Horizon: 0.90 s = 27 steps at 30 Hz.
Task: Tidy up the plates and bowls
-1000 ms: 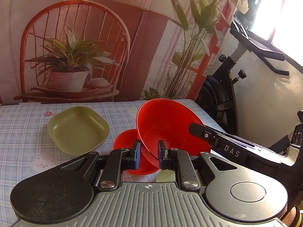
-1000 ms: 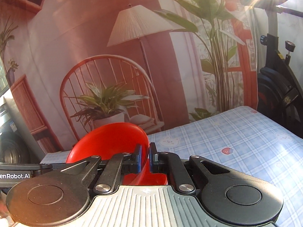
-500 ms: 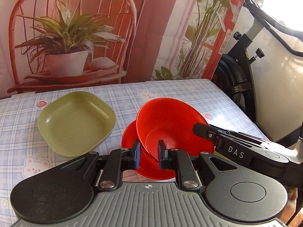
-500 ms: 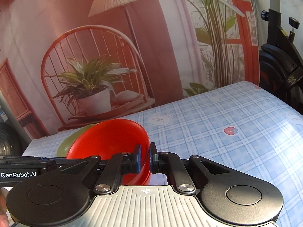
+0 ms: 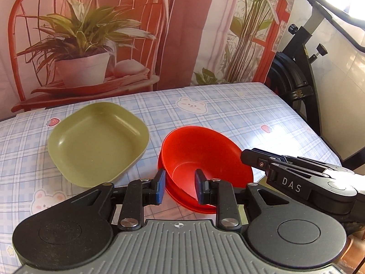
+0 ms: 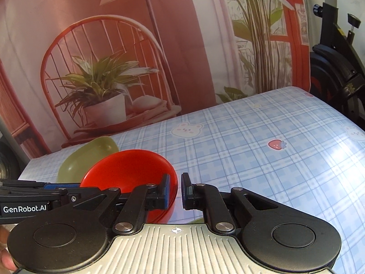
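Note:
A red bowl [image 5: 205, 155] sits nested in a second red bowl [image 5: 182, 202] on the checked tablecloth [image 5: 228, 114]. My left gripper [image 5: 180, 187] straddles its near rim and its jaws are opening, the pads standing clear of the rim. My right gripper [image 6: 175, 189] straddles the bowl's [image 6: 127, 169] right rim; its jaws are opening too, with a sliver of gap beside the rim. In the left wrist view the right gripper's fingers [image 5: 253, 157] reach the bowl's right edge. A square green plate [image 5: 98, 141] lies to the left of the bowls.
A printed backdrop [image 5: 91, 34] with a chair and plants hangs behind the table. A black exercise bike [image 5: 296, 86] stands past the table's right edge [image 5: 319, 137]. Tablecloth stretches to the right of the bowls [image 6: 273, 159].
Both grippers came down with the red bowl and set it into the other red bowl. Both pairs of jaws, shut on the rim before, have parted, the left far more.

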Available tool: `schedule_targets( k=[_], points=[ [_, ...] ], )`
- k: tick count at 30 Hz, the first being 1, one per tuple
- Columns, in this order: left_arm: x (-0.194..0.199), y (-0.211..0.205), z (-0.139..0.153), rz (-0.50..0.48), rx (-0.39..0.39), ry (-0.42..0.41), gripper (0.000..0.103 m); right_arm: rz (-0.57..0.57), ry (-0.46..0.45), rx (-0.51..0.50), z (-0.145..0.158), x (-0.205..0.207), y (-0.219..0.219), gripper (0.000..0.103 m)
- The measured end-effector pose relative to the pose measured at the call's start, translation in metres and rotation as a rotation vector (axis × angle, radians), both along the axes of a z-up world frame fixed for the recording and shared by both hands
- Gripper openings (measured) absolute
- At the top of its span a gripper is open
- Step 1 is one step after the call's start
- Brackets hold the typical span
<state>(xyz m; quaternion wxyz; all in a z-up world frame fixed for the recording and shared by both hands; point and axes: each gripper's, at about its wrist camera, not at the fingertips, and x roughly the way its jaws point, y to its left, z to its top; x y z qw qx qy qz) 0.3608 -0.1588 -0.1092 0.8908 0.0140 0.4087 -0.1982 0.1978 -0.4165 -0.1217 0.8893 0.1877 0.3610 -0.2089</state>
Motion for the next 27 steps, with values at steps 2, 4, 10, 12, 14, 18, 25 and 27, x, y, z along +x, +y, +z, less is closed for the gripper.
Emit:
schedule_targets(
  k=[2,4,10,12,14,18,25,27],
  points=[
    [-0.001,0.004,0.002,0.001,-0.014,-0.006,0.037,-0.002,0.001,-0.003,0.002,-0.001,0.0,0.011],
    [-0.002,0.009,0.005,0.007,-0.017,-0.012,0.037,0.001,0.003,-0.013,0.006,-0.002,0.001,0.011],
    [-0.003,0.046,0.014,0.086,-0.04,-0.03,0.037,0.03,-0.02,-0.024,0.023,0.004,0.006,0.012],
    [-0.002,0.061,0.015,0.135,-0.038,-0.054,0.037,0.032,-0.03,-0.021,0.027,0.01,0.008,0.012],
    [0.001,0.08,0.015,0.203,-0.04,-0.062,0.037,0.05,-0.041,0.003,0.03,0.021,0.011,0.012],
    [0.012,0.114,0.013,0.281,-0.082,-0.047,0.037,0.117,-0.038,0.027,0.03,0.05,0.021,0.012],
    [0.046,0.15,0.001,0.381,-0.133,-0.026,0.037,0.189,0.078,0.114,0.01,0.115,0.031,0.014],
    [0.055,0.152,-0.005,0.386,-0.135,-0.016,0.037,0.194,0.123,0.124,0.001,0.131,0.03,0.014]
  ],
)
